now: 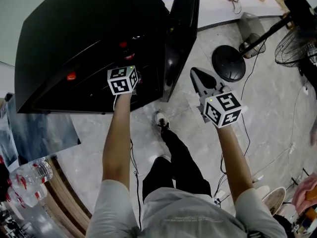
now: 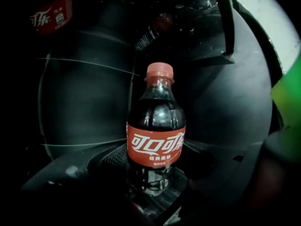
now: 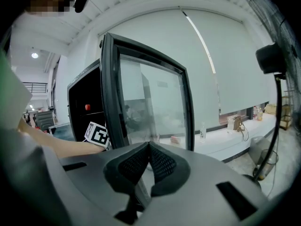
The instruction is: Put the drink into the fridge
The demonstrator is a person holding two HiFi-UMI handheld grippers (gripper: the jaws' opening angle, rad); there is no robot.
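A small cola bottle [image 2: 156,126] with a red cap and red label stands upright between my left gripper's jaws, in the dark inside of the black fridge [image 1: 74,33]. My left gripper [image 2: 155,166] is shut on the bottle, a pad on each side of it. In the head view only its marker cube [image 1: 123,79] shows, at the fridge opening. The glass fridge door [image 1: 181,33] stands open. Just right of that door, my right gripper [image 1: 198,77] hangs shut and empty over the floor, its pads [image 3: 162,161] pressed together.
More cola bottles [image 2: 49,15] stand deeper in the fridge, where red caps [image 1: 72,76] show. A fan with a round base [image 1: 228,62] stands on the floor to the right, with cables near it. Water bottles [image 1: 29,175] lie at the lower left. The person's shoe [image 1: 161,120] is below the door.
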